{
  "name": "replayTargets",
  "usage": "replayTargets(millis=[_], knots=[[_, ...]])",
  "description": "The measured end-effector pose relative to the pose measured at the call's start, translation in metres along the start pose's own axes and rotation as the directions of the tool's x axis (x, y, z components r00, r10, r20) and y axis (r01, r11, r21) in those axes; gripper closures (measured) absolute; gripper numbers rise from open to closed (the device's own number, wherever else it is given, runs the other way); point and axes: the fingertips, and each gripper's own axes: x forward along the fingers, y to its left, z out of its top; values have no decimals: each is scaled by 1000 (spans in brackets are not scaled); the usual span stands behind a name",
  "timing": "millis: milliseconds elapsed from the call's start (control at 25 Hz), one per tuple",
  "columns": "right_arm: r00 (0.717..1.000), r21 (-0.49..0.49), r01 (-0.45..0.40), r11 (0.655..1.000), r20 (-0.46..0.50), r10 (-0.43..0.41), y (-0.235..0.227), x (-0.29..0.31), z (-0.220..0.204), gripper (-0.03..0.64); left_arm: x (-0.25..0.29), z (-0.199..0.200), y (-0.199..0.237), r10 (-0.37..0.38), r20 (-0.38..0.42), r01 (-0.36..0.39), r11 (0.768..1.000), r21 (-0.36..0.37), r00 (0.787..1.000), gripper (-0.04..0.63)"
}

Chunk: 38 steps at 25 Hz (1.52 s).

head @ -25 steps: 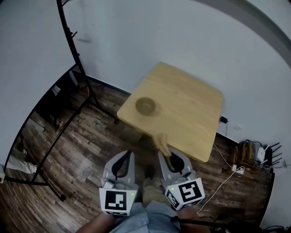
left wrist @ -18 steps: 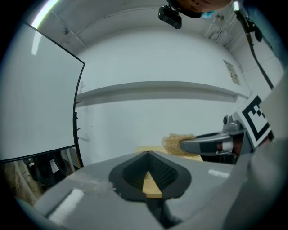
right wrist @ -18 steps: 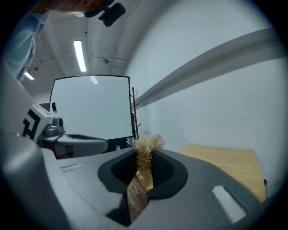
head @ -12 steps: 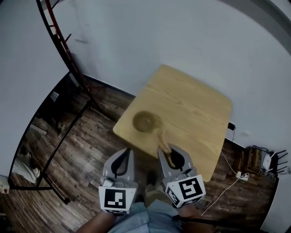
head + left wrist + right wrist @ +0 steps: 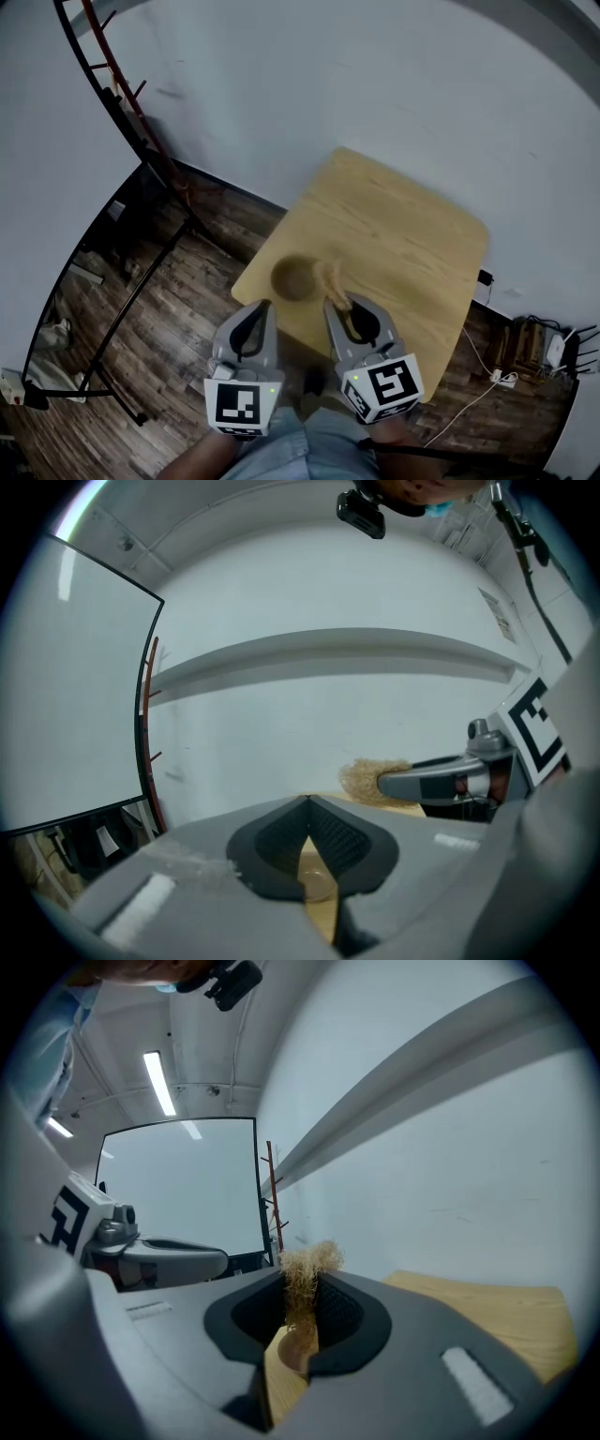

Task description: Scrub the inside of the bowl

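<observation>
A brownish bowl [image 5: 293, 277] stands near the front left corner of the wooden table [image 5: 412, 253]. My right gripper [image 5: 345, 306] is shut on a tan fibrous scrubber [image 5: 332, 279], whose tuft hovers beside the bowl's right rim. In the right gripper view the scrubber [image 5: 305, 1274] sticks up between the closed jaws, with the bowl [image 5: 292, 1352] below. My left gripper [image 5: 253, 319] is shut on nothing, over the floor just short of the table edge. The left gripper view shows the bowl [image 5: 319, 885] through the slit and the scrubber [image 5: 364, 780] to the right.
A dark metal rack [image 5: 122, 122] leans along the wall at the left. Cables and a power strip [image 5: 511, 375] lie on the wooden floor at the right. The white wall [image 5: 375, 84] runs behind the table.
The person has stepped closer to the table. Both grippers have moved forward, and the scrubber has gone from the table's front edge to beside the bowl's rim.
</observation>
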Motion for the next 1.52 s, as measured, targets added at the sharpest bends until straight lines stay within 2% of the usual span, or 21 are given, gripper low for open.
replayTargets(millis=[160, 320, 520, 640, 800, 1040, 1320, 1520], knots=[[1000, -7, -5, 1000, 0, 5, -7, 15, 6, 555, 14, 4, 10, -1, 13, 1, 999, 37, 1000, 574], [1000, -4, 4, 1000, -14, -4, -12, 29, 7, 554, 28, 6, 20, 2, -2, -2, 1000, -11, 1000, 574], [999, 3, 31, 1000, -38, -31, -22, 50, 0, 554, 55, -6, 28, -52, -28, 53, 998, 22, 998, 574], [997, 21, 48, 999, -70, -46, -25, 61, -10, 555, 70, -18, 32, -75, -79, 73, 997, -31, 994, 574], [992, 44, 65, 997, -109, -59, -26, 78, -27, 555, 88, -36, 42, -108, -123, 102, 993, -55, 986, 574], [981, 89, 94, 992, -178, -77, -28, 89, -56, 555, 107, -69, 47, -158, -195, 149, 987, -62, 968, 574], [967, 140, 135, 981, -235, -100, -31, 101, -87, 554, 124, -108, 52, -216, -278, 179, 972, -151, 936, 574], [958, 164, 159, 974, -265, -112, -34, 107, -104, 554, 132, -132, 51, -272, -318, 220, 957, -191, 908, 549]])
